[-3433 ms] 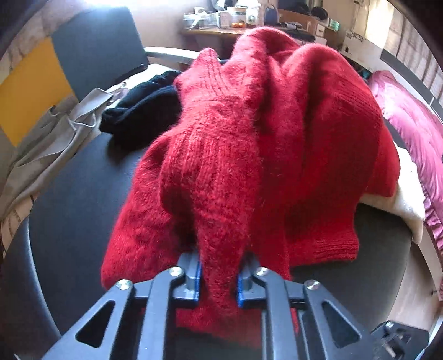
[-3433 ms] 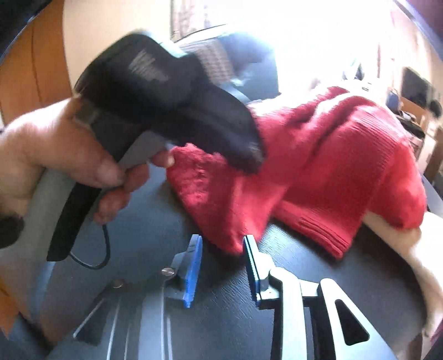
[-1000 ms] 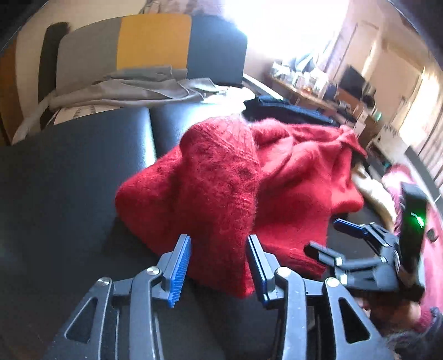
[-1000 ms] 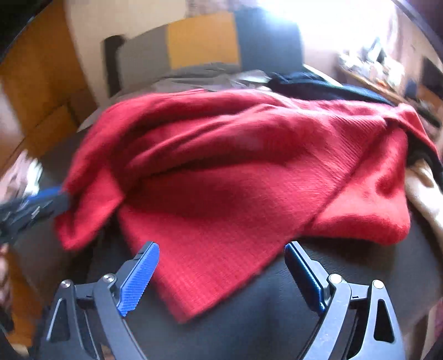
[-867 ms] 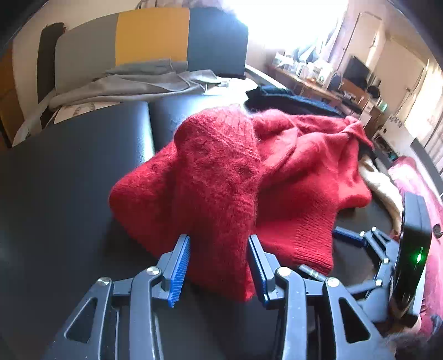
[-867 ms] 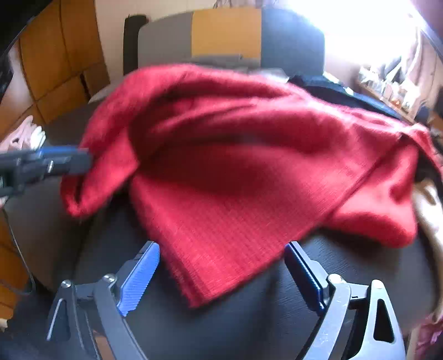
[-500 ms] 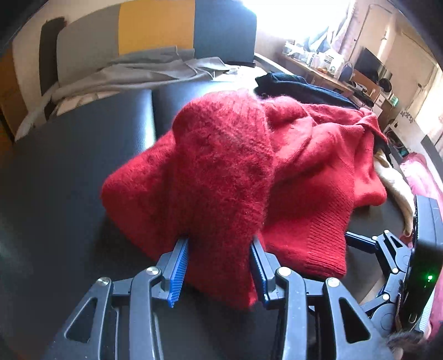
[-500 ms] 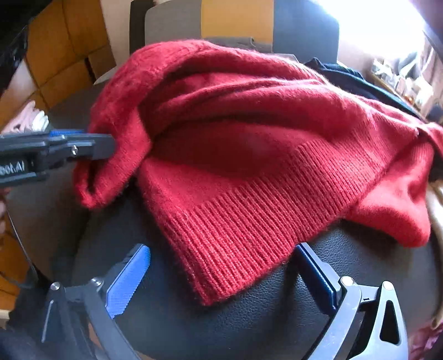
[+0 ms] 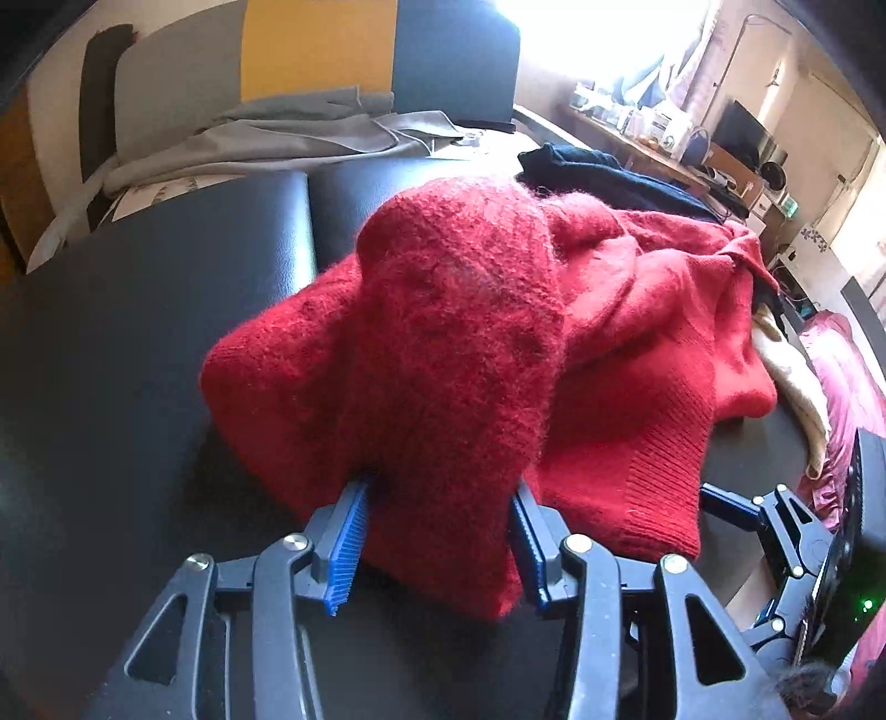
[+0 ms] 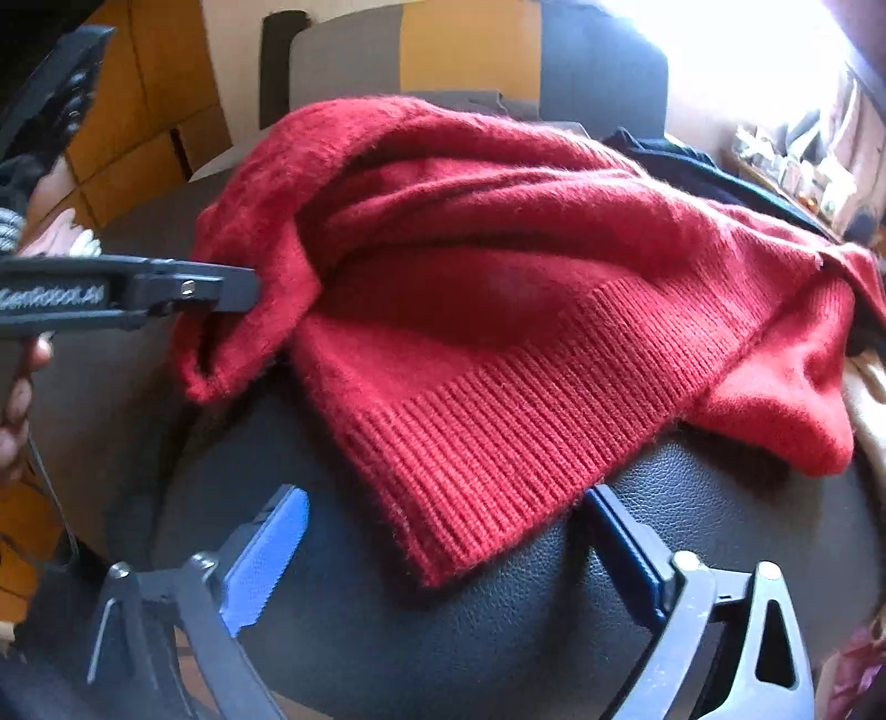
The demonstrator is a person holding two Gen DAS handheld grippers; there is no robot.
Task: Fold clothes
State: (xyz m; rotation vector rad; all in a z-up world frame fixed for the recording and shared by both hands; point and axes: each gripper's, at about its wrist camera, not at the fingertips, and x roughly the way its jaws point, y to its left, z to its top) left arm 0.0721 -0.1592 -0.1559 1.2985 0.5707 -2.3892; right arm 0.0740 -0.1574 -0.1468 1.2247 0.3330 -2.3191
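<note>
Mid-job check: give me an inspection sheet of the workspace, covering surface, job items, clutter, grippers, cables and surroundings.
Surface: black padded leather top, bare near the right gripper.
Job's things: fuzzy red knitted sweater, bunched, ribbed hem corner toward the right gripper.
Clutter: dark navy garment, grey cloth, cream fabric, pink satin fabric.
Grippers: left gripper with fingers around a sweater fold; right gripper open, hem corner between its fingers, not pinched.
Cables: thin dark cable at the right view's left edge.
Surroundings: grey, yellow and dark backrest panels; cluttered shelf.
</note>
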